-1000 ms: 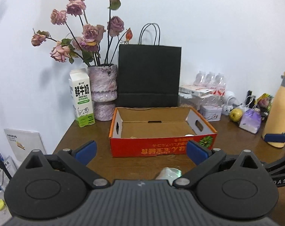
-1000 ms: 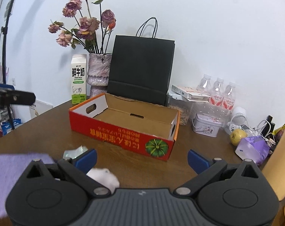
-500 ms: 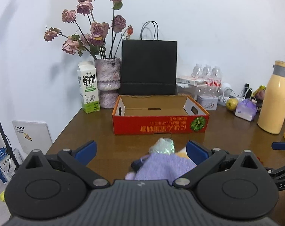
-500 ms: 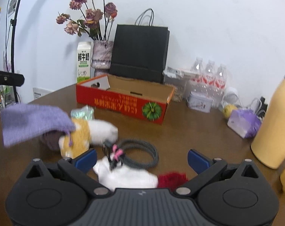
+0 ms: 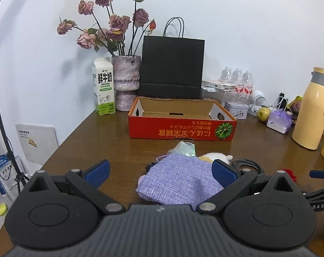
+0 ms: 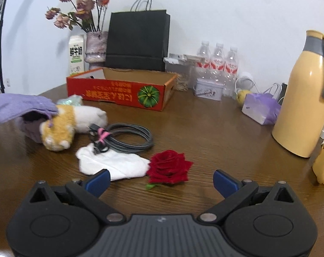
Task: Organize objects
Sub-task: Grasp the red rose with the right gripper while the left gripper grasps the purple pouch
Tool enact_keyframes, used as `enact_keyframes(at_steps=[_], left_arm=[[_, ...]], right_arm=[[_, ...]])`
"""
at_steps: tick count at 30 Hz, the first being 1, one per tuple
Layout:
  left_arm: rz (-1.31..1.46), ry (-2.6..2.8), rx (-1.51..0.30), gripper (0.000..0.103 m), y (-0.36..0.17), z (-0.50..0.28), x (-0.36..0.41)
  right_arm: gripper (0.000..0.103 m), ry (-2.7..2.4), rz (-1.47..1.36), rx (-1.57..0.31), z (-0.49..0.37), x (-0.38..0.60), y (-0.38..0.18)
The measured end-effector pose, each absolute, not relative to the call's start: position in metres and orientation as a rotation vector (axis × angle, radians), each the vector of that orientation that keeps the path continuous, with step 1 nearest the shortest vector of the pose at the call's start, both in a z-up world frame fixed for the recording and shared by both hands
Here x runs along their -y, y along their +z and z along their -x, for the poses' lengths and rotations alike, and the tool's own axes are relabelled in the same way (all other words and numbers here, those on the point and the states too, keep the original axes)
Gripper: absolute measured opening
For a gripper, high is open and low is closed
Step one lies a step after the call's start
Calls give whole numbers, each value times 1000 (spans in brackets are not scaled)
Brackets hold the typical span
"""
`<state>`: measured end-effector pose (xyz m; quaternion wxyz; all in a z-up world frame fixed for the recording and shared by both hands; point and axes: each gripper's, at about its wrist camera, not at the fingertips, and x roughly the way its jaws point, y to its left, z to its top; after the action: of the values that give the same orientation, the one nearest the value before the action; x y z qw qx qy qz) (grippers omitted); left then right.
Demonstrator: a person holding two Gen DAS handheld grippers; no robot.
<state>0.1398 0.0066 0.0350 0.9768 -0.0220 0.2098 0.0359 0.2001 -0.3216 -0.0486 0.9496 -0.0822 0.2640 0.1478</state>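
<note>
Both grippers, left point(image 5: 159, 171) and right point(image 6: 160, 180), hover spread and empty over the table point(image 6: 204, 124), where the rose point(image 6: 168, 169) lies just ahead of the right one beside a white cloth point(image 6: 112, 165); light, soft, crushable, probably best pinched gently across the bloom.

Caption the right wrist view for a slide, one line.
Open right gripper hovers before a red rose, white cloth, coiled cable and plush toy; orange box behind.
</note>
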Motion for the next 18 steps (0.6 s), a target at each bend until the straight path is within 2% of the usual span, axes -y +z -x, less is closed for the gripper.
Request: enact_keyframes(at_steps=[4, 5, 9, 11, 14, 18], left_arm=[[36, 80, -435, 103, 33, -145, -4], [33, 81, -439, 103, 33, -146, -3], [26, 81, -451, 103, 33, -152, -1], [17, 79, -456, 103, 33, -155, 1], [-1, 78, -466, 103, 32, -159, 4], [-9, 73, -477, 103, 32, -160, 4]], right_arm=[[91, 310, 165, -568, -226, 322, -56], [84, 312, 154, -580, -232, 323, -58], [68, 337, 99, -630, -253, 326, -63], [44, 355, 72, -630, -256, 328, -65], [39, 359, 62, -602, -251, 330, -65], [39, 338, 57, -502, -233, 330, -59]])
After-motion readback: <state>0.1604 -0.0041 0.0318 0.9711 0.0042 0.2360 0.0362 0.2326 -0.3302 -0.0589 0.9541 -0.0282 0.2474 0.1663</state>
